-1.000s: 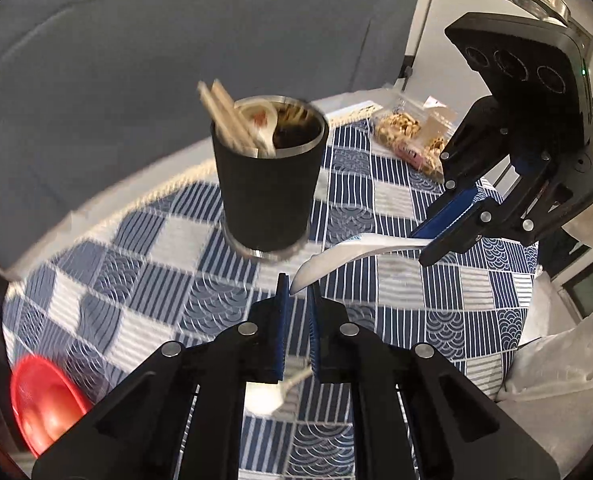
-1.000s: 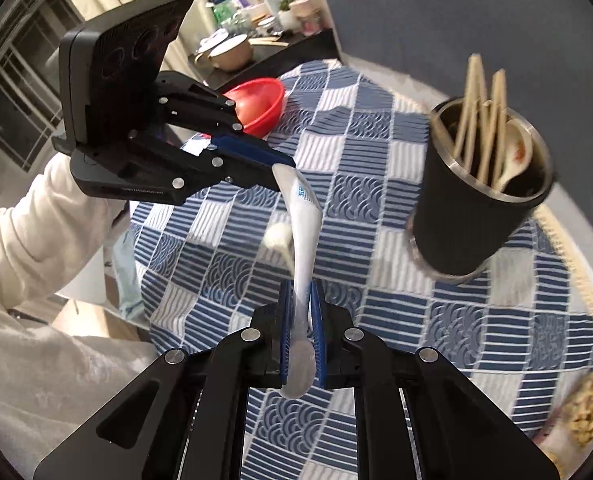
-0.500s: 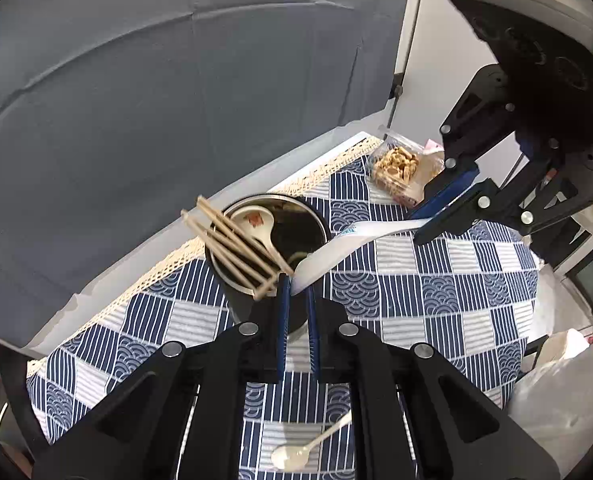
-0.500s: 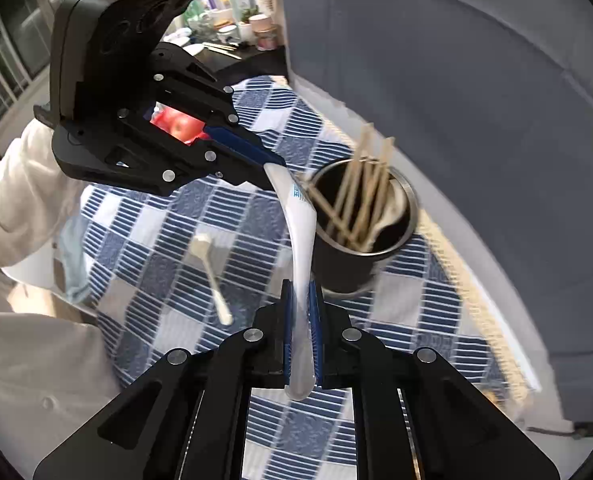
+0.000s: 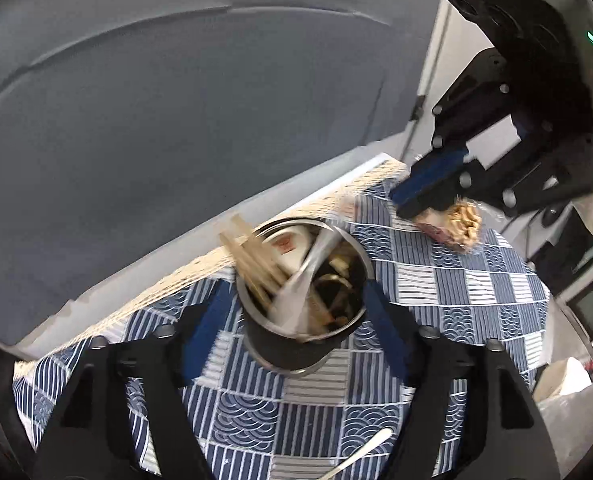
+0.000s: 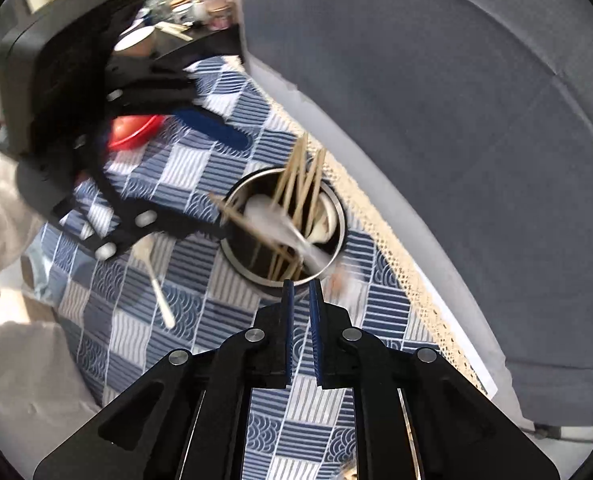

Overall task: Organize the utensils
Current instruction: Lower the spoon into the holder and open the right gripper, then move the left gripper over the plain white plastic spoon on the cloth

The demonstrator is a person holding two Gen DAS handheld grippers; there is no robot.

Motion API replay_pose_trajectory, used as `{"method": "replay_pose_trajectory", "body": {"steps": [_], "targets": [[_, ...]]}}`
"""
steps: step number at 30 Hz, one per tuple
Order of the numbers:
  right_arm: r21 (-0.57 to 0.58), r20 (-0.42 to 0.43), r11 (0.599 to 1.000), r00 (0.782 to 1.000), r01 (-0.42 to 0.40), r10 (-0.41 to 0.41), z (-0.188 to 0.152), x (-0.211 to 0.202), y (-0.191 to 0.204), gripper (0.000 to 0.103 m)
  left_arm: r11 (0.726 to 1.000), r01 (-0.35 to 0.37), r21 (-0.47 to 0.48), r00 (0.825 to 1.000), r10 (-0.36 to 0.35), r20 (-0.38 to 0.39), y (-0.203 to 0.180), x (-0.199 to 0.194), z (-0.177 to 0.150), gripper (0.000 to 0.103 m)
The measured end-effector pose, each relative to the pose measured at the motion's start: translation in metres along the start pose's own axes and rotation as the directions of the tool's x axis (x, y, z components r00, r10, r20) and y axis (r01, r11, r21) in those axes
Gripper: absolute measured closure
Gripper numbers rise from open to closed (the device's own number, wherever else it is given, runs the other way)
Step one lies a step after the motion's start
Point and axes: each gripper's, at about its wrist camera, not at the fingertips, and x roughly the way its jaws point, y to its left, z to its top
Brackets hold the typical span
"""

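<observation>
The black utensil cup (image 5: 292, 348) with a steel rim stands on the blue checked cloth and holds wooden chopsticks (image 5: 252, 264), a white spoon, and a blurred white ceramic spoon (image 5: 300, 284) dropping into it. In the right wrist view the cup (image 6: 236, 256) shows the same blurred spoon (image 6: 284, 232) among chopsticks (image 6: 296, 184). My left gripper (image 5: 292, 320) is open, its fingers either side of the cup. My right gripper (image 6: 301, 292) is slightly open and empty, just above the cup's near rim. A plastic spoon (image 6: 154, 276) lies on the cloth left of the cup.
A red bowl (image 6: 134, 134) sits behind the left gripper in the right wrist view. A snack bag (image 5: 456, 224) lies at the cloth's far right. A grey backdrop (image 5: 176, 100) rises behind the table. The plastic spoon (image 5: 360, 456) shows at the bottom.
Both grippers let go of the white ceramic spoon, which now falls into the cup. The left gripper opened wide; the right one parted slightly. Both moved closer over the cup.
</observation>
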Motion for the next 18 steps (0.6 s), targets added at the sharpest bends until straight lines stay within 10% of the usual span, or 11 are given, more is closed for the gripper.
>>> {"method": "replay_pose_trajectory", "body": {"steps": [4, 18], "targets": [[0.044, 0.054, 0.999, 0.999, 0.005, -0.007, -0.008, -0.007, -0.003, 0.052, 0.999, -0.03, -0.034, 1.0, 0.03, -0.002, 0.009, -0.009, -0.018, 0.017], [0.068, 0.058, 0.998, 0.998, 0.017, -0.021, -0.065, 0.026, 0.04, 0.019, 0.987, -0.131, -0.091, 0.984, 0.118, -0.136, 0.018, -0.015, -0.085, 0.008]]}}
